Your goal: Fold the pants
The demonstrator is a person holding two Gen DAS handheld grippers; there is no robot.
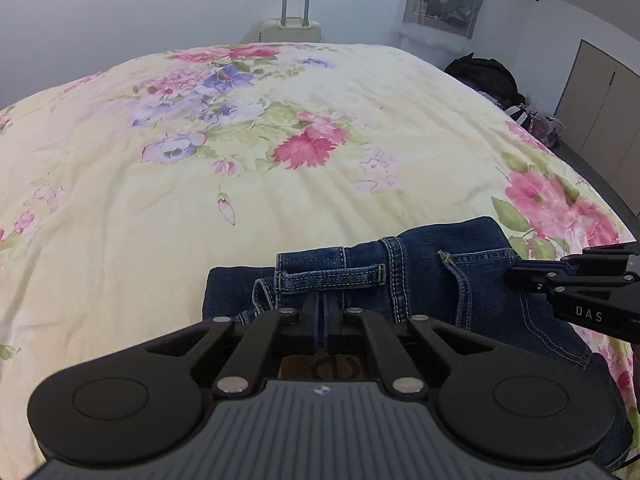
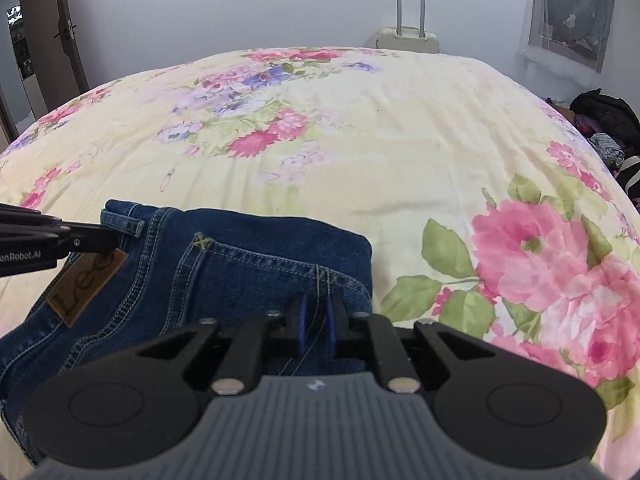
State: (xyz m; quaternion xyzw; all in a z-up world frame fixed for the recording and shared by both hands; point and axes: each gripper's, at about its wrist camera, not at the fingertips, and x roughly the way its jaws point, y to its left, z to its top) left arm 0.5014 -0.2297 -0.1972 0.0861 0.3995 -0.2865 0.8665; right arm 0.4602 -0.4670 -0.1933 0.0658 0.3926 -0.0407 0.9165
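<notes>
Dark blue jeans [image 1: 420, 280] lie folded on a floral bedspread [image 1: 240, 160] at its near edge. My left gripper [image 1: 322, 304] is shut on the waistband by a belt loop, above the brown leather patch. In the right wrist view the jeans [image 2: 248, 256] show the patch [image 2: 86, 286] at left. My right gripper [image 2: 316, 320] sits over the jeans' right part by the back pocket seam, its blue pads a narrow gap apart with denim between them. Each gripper shows in the other's view: right [image 1: 516, 276], left [image 2: 112, 240].
The bedspread [image 2: 360, 140] stretches far ahead. A cream suitcase [image 1: 290, 28] stands behind the bed against the wall. Dark bags and clothes [image 2: 608, 124] pile up to the right of the bed. A door [image 2: 60, 24] is at the far left.
</notes>
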